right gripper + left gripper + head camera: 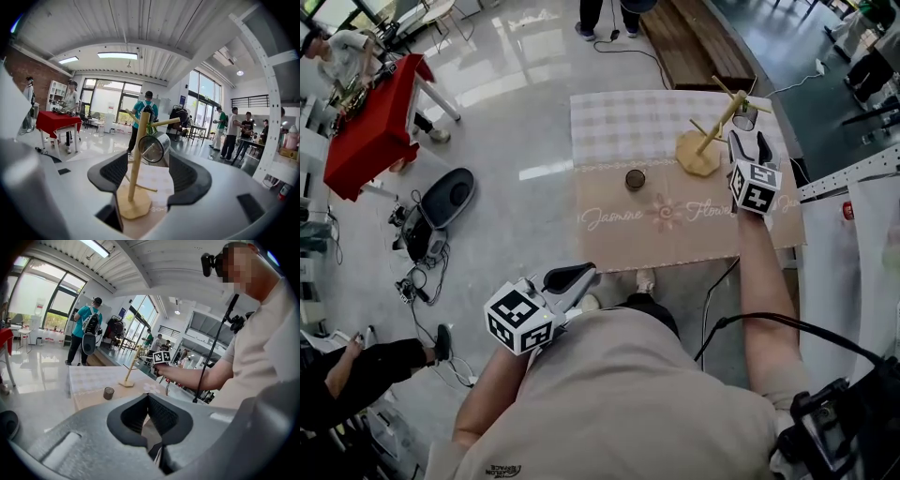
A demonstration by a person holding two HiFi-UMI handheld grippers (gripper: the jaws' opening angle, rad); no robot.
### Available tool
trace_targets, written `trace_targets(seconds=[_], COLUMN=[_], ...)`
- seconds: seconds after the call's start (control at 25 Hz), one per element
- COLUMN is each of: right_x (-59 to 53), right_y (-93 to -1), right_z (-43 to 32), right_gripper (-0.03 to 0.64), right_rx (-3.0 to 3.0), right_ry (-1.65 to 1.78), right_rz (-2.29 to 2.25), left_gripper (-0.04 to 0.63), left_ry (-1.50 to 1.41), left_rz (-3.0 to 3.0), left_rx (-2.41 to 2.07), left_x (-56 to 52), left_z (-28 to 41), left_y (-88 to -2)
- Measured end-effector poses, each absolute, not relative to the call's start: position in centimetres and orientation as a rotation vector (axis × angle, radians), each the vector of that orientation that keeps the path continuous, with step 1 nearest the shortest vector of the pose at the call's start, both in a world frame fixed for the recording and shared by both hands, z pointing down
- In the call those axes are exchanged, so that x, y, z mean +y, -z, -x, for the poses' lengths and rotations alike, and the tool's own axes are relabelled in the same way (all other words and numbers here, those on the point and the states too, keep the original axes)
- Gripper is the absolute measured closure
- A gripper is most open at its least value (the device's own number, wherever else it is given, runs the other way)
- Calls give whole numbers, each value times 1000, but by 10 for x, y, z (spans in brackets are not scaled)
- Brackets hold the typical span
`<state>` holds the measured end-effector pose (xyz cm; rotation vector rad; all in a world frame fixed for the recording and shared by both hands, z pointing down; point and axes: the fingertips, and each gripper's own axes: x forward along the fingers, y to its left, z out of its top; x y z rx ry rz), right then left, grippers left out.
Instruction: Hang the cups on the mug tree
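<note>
Wooden mug tree [705, 141] at the far right corner of the cloth-covered surface [703, 234]. A shiny steel cup [153, 147] hangs on its upper peg between the spread right tongs [151, 165], apparently clear of the pads. A small dark cup [635, 179] stands mid-surface, ahead of the left tongs [148, 397], which are pressed together and empty.

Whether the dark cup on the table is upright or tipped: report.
Upright: the dark cup shows its round mouth to the head view and stands on its base in the left gripper view.
</note>
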<state>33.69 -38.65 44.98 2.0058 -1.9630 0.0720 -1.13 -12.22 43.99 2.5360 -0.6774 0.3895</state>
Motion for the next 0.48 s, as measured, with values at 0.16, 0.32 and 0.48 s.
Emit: trace_targets(seconds=[0.16, 0.32, 0.48], right_x=[-351, -300, -245], right_y=[-452, -468, -477], right_z=[-322, -288, -246], right_gripper=[342, 371, 508], right_rx=[-1994, -2067, -2130], right_ry=[-136, -270, -354], right_rz=[-2007, -1928, -1832], left_gripper=[588, 588, 588], left_ry=[-386, -384, -393], left_rz=[-2563, -2591, -2614], left_rx=[-612, -548, -478], left_x=[-115, -106, -98], left_z=[13, 14, 15], left_y=[-435, -434, -435])
